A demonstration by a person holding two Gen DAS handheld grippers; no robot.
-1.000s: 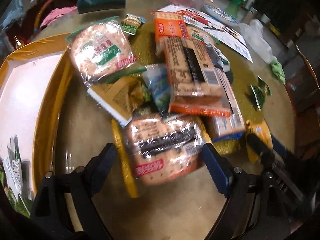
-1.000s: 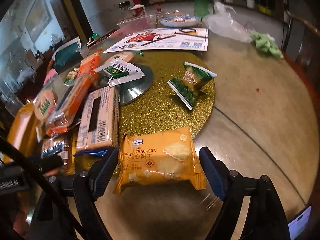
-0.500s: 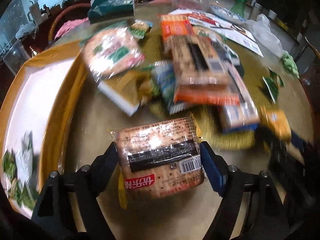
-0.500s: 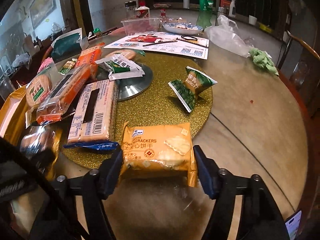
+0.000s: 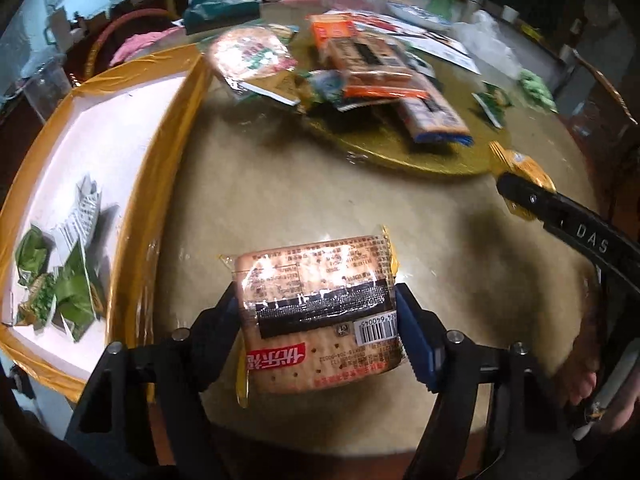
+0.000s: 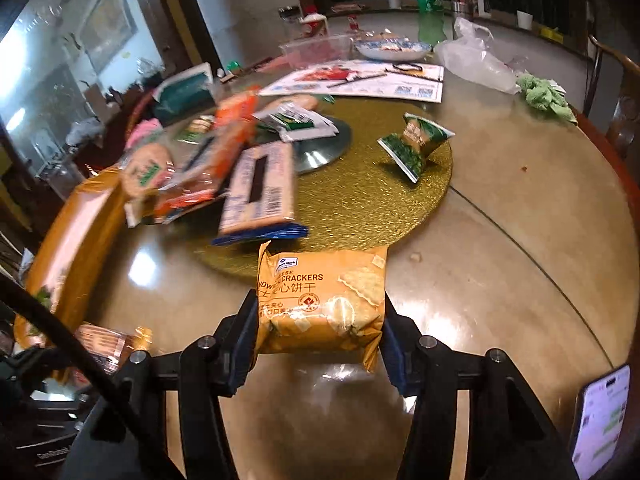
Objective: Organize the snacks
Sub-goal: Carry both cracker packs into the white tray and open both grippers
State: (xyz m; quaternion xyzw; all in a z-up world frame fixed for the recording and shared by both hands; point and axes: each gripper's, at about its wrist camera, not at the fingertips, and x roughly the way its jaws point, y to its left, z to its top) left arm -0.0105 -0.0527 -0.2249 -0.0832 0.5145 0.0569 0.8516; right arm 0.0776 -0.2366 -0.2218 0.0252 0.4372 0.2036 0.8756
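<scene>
Snacks you had only straddled a second ago are now lifted off the gold turntable (image 6: 360, 208): your left gripper (image 5: 316, 320) is closing on the clear cracker pack (image 5: 316, 312), now nearer the yellow-rimmed tray (image 5: 132, 184), and your right gripper (image 6: 320, 320) is closing on the yellow pack (image 6: 320, 300) reading "CRACKERS", just off the turntable's near edge.

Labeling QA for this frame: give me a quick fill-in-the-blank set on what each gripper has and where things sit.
1. The left tongs clamp a clear-wrapped pack of ____.
2. The yellow cracker pack sits between the ____ tongs.
3. The small green packets lie in a white tray with a ____ rim.
4. The green bottle stands ____ at the table's far side.

Missing words: biscuits; right; yellow; upright
</scene>
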